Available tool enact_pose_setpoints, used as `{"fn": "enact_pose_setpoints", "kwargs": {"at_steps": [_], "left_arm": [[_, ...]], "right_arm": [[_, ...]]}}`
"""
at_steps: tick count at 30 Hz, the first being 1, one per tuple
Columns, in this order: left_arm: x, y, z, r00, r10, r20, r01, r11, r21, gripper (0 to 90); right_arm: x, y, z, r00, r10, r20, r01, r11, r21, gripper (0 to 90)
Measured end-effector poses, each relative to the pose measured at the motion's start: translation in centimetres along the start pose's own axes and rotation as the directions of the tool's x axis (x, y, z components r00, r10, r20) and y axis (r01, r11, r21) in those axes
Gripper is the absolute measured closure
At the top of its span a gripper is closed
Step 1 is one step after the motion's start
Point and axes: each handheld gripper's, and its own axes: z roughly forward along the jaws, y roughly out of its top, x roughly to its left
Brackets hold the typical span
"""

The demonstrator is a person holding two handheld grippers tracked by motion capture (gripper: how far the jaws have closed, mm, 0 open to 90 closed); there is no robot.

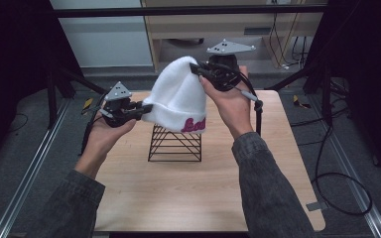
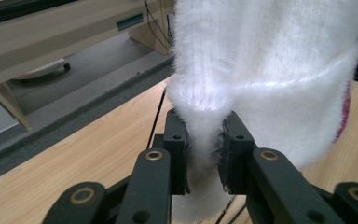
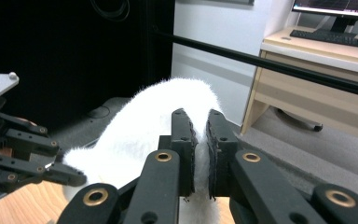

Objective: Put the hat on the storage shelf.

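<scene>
A fluffy white beanie [image 1: 178, 94] with pink lettering on its cuff hangs over a black wire stand [image 1: 175, 143] on the wooden table [image 1: 178, 193]. My left gripper [image 1: 144, 107] is shut on the cuff's left edge; its pads [image 2: 175, 140] pinch a fold of the beanie [image 2: 270, 70]. My right gripper [image 1: 197, 69] is shut on the crown of the hat, with white fabric [image 3: 140, 130] squeezed between its pads [image 3: 186, 140]. The left gripper [image 3: 60, 175] also appears at the lower left of the right gripper view.
A black post [image 1: 258, 116] with a cable stands on the table just right of the right hand. Beyond the table's far edge are a wooden desk [image 1: 238, 29] and loose cables [image 1: 337, 188] on the grey floor at the right.
</scene>
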Motion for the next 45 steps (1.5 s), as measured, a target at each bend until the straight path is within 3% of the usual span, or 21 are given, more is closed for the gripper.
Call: {"fn": "enact_pose_setpoints", "kwargs": {"at_steps": [12,15,29,36,45], "left_arm": [[0.6,-0.7,0.7,0.9986,0.008,-0.053,-0.007,0.9998,0.019,76.2],[0.8,-1.3,0.9,0.9984,-0.015,-0.054,0.016,0.9998,0.013,76.2],[1.3,-3.1,0.9,0.9983,-0.029,-0.051,0.03,0.9994,0.019,76.5],[1.6,-3.5,1.0,0.9982,-0.028,-0.054,0.03,0.999,0.034,76.5],[1.4,-4.6,0.2,0.9991,-0.022,-0.035,0.023,0.9989,0.041,76.4]], "right_arm": [[-0.1,-1.0,1.7,0.9997,-0.009,0.021,0.008,1.0,0.03,83.9],[0.0,-1.4,2.0,0.9998,-0.007,0.016,0.006,0.999,0.035,83.9],[1.2,-2.0,2.2,0.9994,-0.027,-0.02,0.028,0.998,0.049,83.9],[1.2,-2.4,2.9,0.9993,-0.034,-0.019,0.035,0.997,0.07,83.8],[2.1,-2.9,2.5,0.9978,-0.05,-0.043,0.054,0.995,0.081,83.7]]}}
